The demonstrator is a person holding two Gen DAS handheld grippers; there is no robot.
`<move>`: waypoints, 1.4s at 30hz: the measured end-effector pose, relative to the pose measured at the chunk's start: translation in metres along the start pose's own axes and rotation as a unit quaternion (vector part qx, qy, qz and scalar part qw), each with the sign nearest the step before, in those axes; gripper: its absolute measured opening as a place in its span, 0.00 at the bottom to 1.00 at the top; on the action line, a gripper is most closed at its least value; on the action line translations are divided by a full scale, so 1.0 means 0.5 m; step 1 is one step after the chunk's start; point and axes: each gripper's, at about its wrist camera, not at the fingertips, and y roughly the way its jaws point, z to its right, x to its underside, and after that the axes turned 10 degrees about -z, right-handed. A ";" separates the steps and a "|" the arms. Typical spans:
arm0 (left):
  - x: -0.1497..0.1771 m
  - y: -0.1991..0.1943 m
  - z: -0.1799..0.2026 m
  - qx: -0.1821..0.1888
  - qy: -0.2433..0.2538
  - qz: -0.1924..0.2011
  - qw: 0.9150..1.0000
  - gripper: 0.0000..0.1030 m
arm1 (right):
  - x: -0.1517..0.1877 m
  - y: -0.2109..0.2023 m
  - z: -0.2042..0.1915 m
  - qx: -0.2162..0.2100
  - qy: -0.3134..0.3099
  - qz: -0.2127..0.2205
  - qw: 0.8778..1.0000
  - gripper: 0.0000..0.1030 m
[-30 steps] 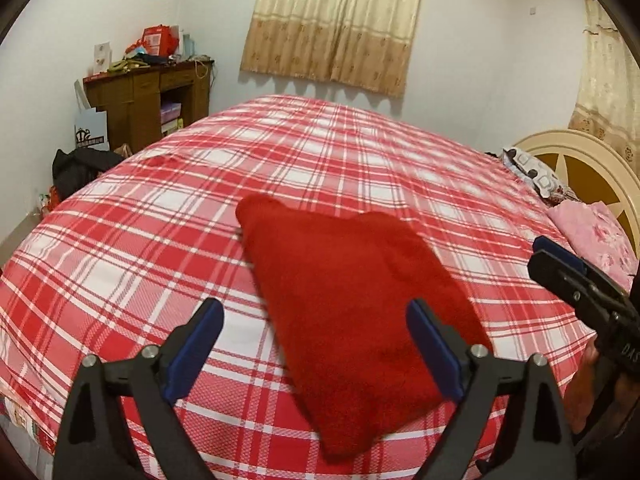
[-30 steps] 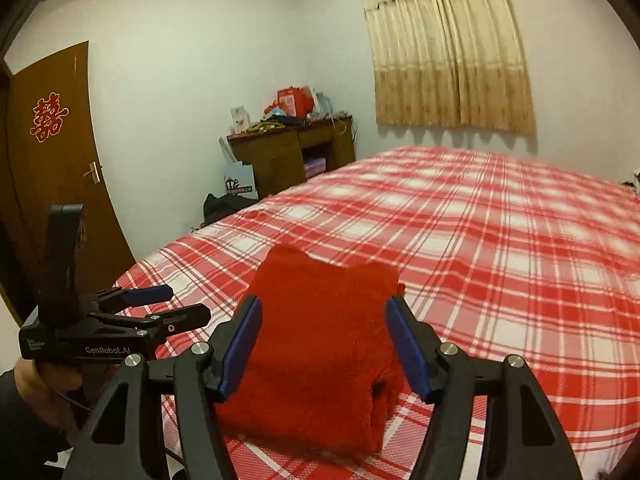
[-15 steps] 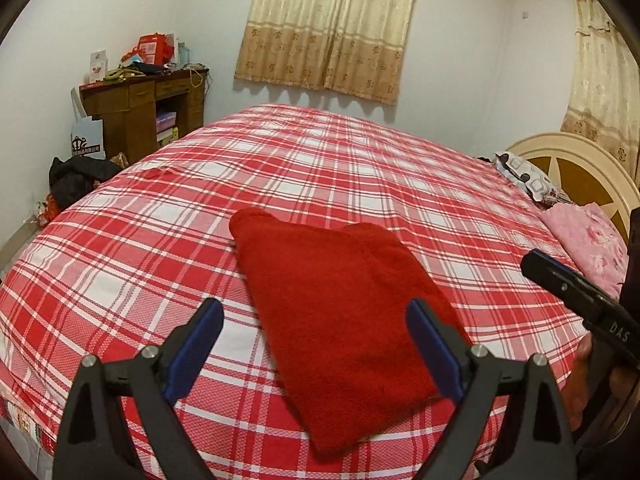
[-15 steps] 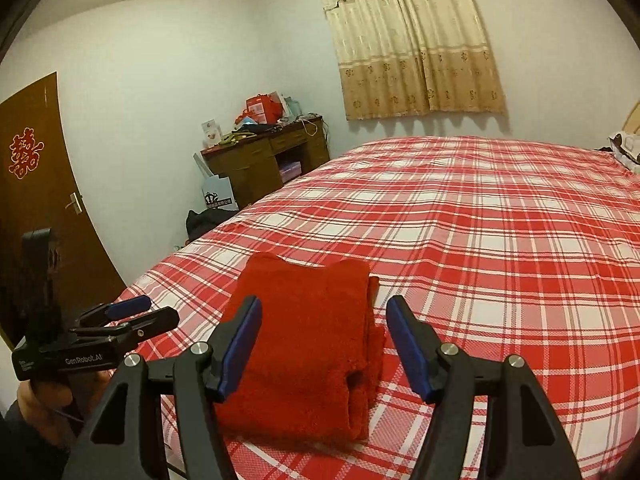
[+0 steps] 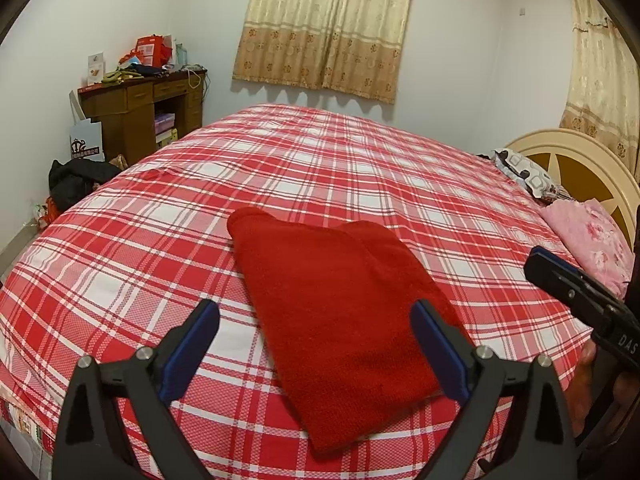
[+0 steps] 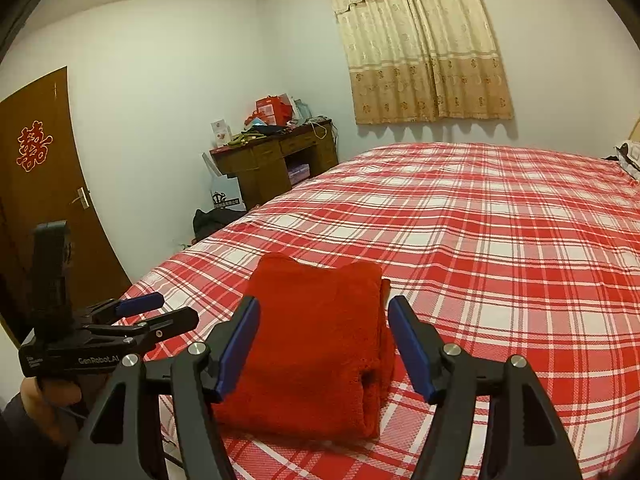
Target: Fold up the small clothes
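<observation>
A red fleece garment [image 5: 320, 272] lies folded into a thick rectangle on the red plaid bed [image 5: 320, 168], near its front edge. My left gripper [image 5: 314, 312] hovers open just short of it, blue pads wide apart and nothing between them. My right gripper [image 6: 323, 308] is also open, its pads standing on either side of the folded garment [image 6: 320, 360] without touching it. In the right wrist view the left gripper [image 6: 176, 309] shows at the lower left, held in a hand. One finger of the right gripper [image 5: 560, 276] pokes in at the right edge of the left wrist view.
Plaid bedspread [image 6: 480, 240] stretches far beyond the garment. Pillows [image 5: 588, 236] and a cream headboard [image 5: 568, 160] are at the right. A cluttered wooden desk [image 6: 276, 160] and a dark bag [image 5: 76, 176] on the floor stand past the bed's left side, with a brown door [image 6: 40, 184] nearer.
The garment lies as it did. Both grippers stay open and off it, and the views shift only slightly.
</observation>
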 end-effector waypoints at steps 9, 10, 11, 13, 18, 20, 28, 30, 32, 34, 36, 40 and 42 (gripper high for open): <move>0.001 -0.001 0.002 0.000 0.001 -0.001 1.000 0.96 | 0.004 -0.001 -0.001 -0.001 0.001 0.000 1.000 0.67; 0.001 -0.001 0.002 0.000 0.001 -0.001 1.000 0.96 | 0.003 0.000 -0.001 -0.002 0.001 0.000 1.000 0.67; 0.001 -0.001 0.002 0.000 0.001 -0.001 1.000 0.96 | 0.004 -0.001 -0.001 -0.002 0.000 0.001 1.000 0.67; 0.001 -0.001 0.002 -0.001 0.001 0.000 1.000 0.98 | 0.005 -0.003 -0.003 -0.002 -0.001 0.004 1.000 0.67; -0.001 -0.001 0.003 -0.001 0.002 -0.001 1.000 0.98 | 0.007 -0.007 -0.004 -0.001 -0.003 0.011 1.000 0.67; -0.002 -0.001 0.004 -0.002 0.002 -0.001 1.000 0.98 | 0.008 -0.007 -0.005 -0.002 -0.003 0.010 1.000 0.67; -0.004 -0.006 0.001 -0.002 0.005 0.002 1.000 0.98 | 0.012 -0.014 -0.009 -0.001 -0.005 0.018 1.000 0.68; -0.005 -0.008 0.002 -0.002 0.005 0.003 1.000 0.99 | 0.012 -0.015 -0.012 -0.001 -0.007 0.019 1.000 0.68; -0.006 -0.010 0.003 -0.005 0.006 0.006 1.000 0.99 | 0.013 -0.015 -0.013 -0.001 -0.007 0.018 1.000 0.68; -0.008 -0.008 0.003 -0.006 0.007 0.005 1.000 1.00 | 0.013 -0.016 -0.015 -0.001 -0.008 0.019 1.000 0.68; -0.008 -0.009 0.003 -0.006 0.005 0.007 1.000 1.00 | 0.013 -0.018 -0.017 -0.001 -0.010 0.020 1.000 0.68; -0.011 -0.009 0.000 -0.009 0.002 0.010 1.000 1.00 | 0.011 -0.024 -0.023 0.000 -0.015 0.024 1.000 0.68; -0.011 -0.010 0.000 -0.013 0.003 0.012 1.000 1.00 | 0.011 -0.026 -0.027 0.000 -0.018 0.027 0.999 0.68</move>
